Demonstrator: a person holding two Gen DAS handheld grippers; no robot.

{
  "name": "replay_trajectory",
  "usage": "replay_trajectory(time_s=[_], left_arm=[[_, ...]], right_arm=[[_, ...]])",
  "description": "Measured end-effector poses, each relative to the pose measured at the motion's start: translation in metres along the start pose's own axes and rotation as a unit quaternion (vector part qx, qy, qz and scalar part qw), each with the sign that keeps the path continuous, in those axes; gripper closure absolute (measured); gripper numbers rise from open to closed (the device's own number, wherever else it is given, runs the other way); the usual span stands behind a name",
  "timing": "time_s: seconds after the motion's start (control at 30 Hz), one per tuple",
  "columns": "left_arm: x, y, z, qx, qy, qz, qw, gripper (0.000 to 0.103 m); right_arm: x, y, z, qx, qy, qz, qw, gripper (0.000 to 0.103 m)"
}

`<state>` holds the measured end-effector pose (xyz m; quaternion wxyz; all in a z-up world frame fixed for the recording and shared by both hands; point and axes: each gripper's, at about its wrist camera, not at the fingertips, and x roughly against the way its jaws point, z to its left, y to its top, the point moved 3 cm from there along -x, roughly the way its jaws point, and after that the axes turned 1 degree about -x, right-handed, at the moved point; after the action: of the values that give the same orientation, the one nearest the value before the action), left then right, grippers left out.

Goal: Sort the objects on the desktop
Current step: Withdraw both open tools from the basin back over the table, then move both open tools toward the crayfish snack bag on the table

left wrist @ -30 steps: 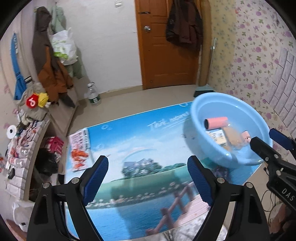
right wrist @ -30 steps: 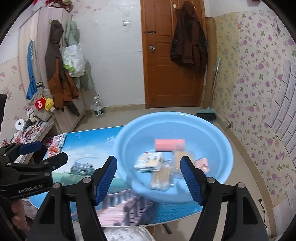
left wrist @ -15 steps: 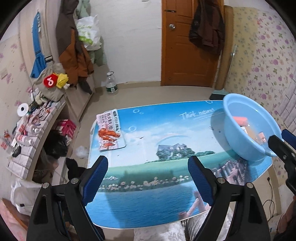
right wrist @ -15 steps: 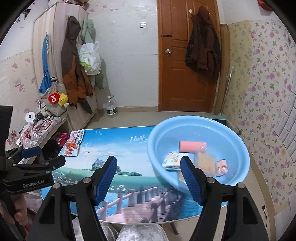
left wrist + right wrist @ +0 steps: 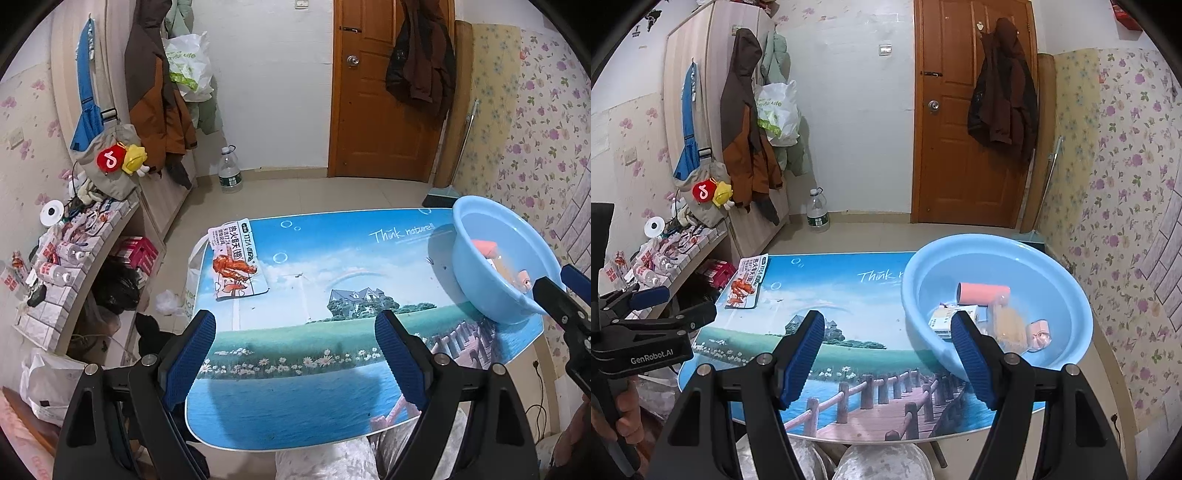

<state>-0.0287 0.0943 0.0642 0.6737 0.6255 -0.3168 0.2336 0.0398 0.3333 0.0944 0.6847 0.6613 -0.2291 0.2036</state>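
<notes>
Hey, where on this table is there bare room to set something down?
The widest free patch is the middle of the table, between the snack packet at its far left corner and the blue basin on the right. The near edge is bare too. Inside the basin it is crowded.

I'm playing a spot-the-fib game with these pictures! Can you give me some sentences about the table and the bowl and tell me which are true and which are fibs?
1. The blue basin sits on the table. True.
2. The basin is empty. False: a pink roll and other small things lie in it.
3. A snack packet lies flat on the table's far left corner. True.
4. The left gripper holds the snack packet. False: its jaws are open with nothing between them.
5. The right gripper has its jaws open. True.
</notes>
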Motion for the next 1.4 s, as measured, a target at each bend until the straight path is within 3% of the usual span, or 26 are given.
replay_trajectory(time_s=[0.17,0.27,0.8,1.2,1.4], left_arm=[[0.002,-0.004,0.004,0.002,0.002,0.001,1.0,0.015],[0.004,-0.003,0.01,0.007,0.006,0.0,1.0,0.015],[0.003,0.004,0.045,0.038,0.018,-0.006,0.9991,0.015],[-0.002,0.0,0.068,0.057,0.028,0.0,0.998,0.015],[-0.002,-0.006,0.08,0.055,0.038,0.0,0.9978,0.015]], right_arm=[[-0.001,-0.001,0.004,0.0,0.005,0.004,1.0,0.03],[-0.002,0.0,0.009,0.002,0.009,0.003,1.0,0.025],[-0.01,0.022,0.021,-0.02,0.034,-0.003,0.999,0.025],[-0.026,0.015,0.04,-0.011,0.046,0.017,0.999,0.025],[-0.029,0.015,0.056,-0.001,0.048,0.006,0.999,0.025]])
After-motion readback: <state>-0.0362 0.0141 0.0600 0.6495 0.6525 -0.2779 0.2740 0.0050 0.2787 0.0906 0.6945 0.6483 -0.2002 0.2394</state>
